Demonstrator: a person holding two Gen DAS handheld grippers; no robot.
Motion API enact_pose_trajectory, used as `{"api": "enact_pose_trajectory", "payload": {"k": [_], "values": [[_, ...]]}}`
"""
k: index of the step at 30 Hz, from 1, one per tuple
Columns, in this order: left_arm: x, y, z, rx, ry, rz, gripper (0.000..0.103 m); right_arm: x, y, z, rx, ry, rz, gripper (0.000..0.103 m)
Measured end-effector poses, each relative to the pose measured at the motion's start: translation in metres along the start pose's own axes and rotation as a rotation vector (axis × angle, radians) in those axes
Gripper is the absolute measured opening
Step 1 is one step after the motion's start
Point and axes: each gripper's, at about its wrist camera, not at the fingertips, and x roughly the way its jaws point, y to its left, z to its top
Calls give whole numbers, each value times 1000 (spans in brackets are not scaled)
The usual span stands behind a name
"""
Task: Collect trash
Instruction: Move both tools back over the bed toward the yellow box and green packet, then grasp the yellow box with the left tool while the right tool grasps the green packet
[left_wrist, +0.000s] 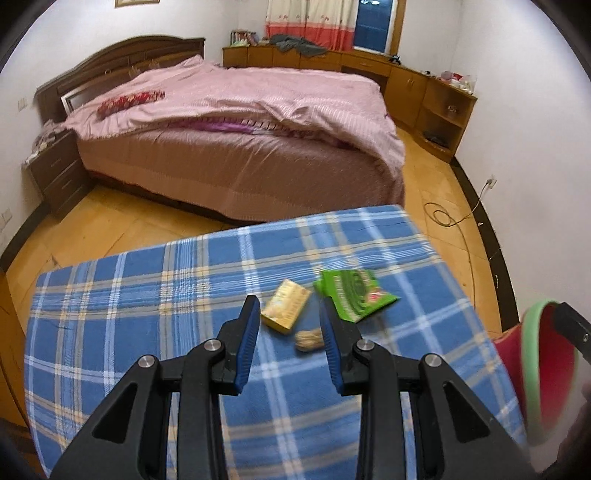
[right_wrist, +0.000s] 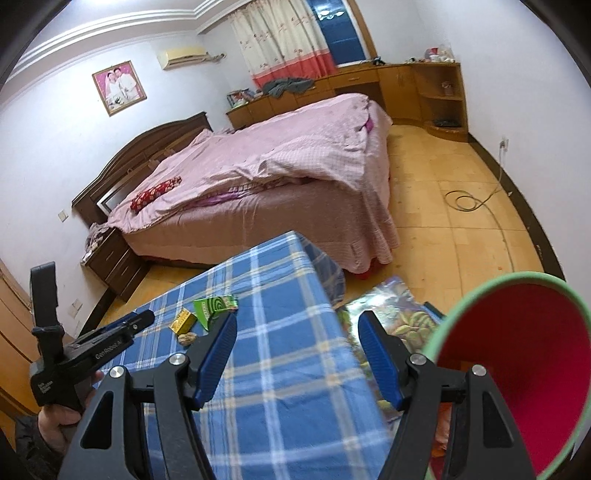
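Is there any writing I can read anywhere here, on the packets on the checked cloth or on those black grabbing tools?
"GenRobot.AI": on the left gripper, along its black body.
Small white print on its handle: too small to read.
Green packet: print blurred, unreadable.
Yellow box: print blurred, unreadable.

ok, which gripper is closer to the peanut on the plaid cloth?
Left. The left gripper hovers right over the peanut, which shows between its fingers. The right gripper hangs off past the table's edge.
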Motion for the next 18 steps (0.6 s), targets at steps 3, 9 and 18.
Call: {"api": "enact_pose_trajectory", "payload": {"k": [3, 9, 18], "values": [[18, 4, 1, -1, 24, -7, 33, 21, 9, 2, -11, 19, -2, 71], [47, 8, 1, 0, 63, -22, 33, 57, 17, 6, -18, 68, -7, 71], [62, 2, -1, 17, 74, -52, 33, 86, 20, 5, -18, 113, -9, 71]]}}
